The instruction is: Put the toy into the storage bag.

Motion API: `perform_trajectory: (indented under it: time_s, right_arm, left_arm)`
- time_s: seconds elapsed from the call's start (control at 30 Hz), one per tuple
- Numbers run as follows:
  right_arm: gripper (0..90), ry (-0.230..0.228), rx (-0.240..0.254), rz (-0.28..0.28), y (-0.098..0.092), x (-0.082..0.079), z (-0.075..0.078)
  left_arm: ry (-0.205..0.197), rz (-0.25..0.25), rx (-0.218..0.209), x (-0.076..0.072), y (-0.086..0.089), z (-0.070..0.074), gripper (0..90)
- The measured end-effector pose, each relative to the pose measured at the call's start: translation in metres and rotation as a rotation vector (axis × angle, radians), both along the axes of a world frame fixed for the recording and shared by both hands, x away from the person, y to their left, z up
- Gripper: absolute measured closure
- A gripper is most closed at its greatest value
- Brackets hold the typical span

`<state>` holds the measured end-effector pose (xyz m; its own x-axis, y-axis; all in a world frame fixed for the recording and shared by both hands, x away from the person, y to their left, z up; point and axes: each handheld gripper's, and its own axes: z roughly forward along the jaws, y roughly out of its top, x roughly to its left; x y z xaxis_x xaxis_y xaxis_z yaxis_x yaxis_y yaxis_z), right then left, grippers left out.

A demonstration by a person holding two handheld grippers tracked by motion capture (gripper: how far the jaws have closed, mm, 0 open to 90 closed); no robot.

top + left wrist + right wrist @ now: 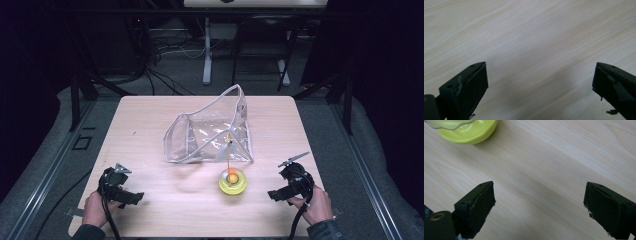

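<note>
The bench point(150, 125) is pale wood with fine, light-brown grain lines running across it. At its middle lies a clear, colourless pouch point(210, 132) with whitish-grey edging and bright glints on its plastic. Just in front of the pouch stands a yellow-green bowl point(232, 182) holding something orange, with a thin yellowish stick point(229, 152) rising from it. To the left of the bowl the left hand-held gripper point(135, 198) is black, as is the right hand-held gripper point(276, 194) on the other side. The floor point(50, 150) around the bench is grey.
</note>
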<state>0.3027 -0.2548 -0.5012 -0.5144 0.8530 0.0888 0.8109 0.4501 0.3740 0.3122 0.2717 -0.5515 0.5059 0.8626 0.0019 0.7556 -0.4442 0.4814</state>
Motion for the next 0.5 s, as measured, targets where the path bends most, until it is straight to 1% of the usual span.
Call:
perform_trajectory:
  time_s: [0.07, 0.13, 0.17, 0.2, 0.23, 0.27, 0.3, 0.33, 0.43, 0.47, 0.5]
  right_arm:
    - [9.3, -0.001, 0.011, 0.011, 0.004, 0.001, 0.002]
    - [9.3, 0.006, 0.002, 0.012, 0.007, 0.002, 0.004]
    - [9.2, 0.011, 0.017, 0.026, 0.011, 0.003, 0.006]
    - [9.2, 0.004, -0.001, 0.030, 0.013, 0.004, 0.008]
    - [9.2, 0.011, 0.013, 0.033, 0.016, 0.005, 0.009]
    - [9.1, 0.009, -0.002, 0.048, 0.017, 0.006, 0.011]
    - [9.1, 0.006, 0.011, 0.048, 0.019, 0.007, 0.012]
    - [9.0, 0.005, -0.001, 0.055, 0.021, 0.008, 0.015]
    - [8.9, 0.008, 0.014, 0.071, 0.026, 0.010, 0.020]
    - [8.9, 0.008, 0.014, 0.071, 0.026, 0.010, 0.020]
    - [8.6, 0.011, 0.013, 0.082, 0.030, 0.011, 0.023]
  left_arm:
    - [-0.001, 0.000, 0.000, 0.000, 0.000, 0.000, 0.2]
    - [0.000, -0.004, 0.005, 0.000, 0.000, 0.000, 0.2]
    - [0.001, -0.006, 0.008, 0.000, 0.000, 0.000, 0.2]
    - [0.003, -0.008, 0.008, 0.000, 0.000, 0.000, 0.2]
    - [0.004, -0.006, 0.008, 0.000, 0.000, 0.000, 0.2]
    - [0.004, -0.006, 0.008, 0.000, 0.000, 0.000, 0.2]
    - [-0.005, -0.007, 0.014, 0.000, -0.001, 0.000, 0.2]
    - [-0.005, -0.007, 0.014, 0.000, -0.001, 0.000, 0.2]
    - [-0.006, -0.006, 0.011, 0.000, -0.001, 0.000, 0.2]
    - [-0.006, -0.006, 0.011, 0.000, -0.001, 0.000, 0.2]
    - [-0.004, -0.004, 0.011, 0.000, -0.001, 0.000, 0.2]
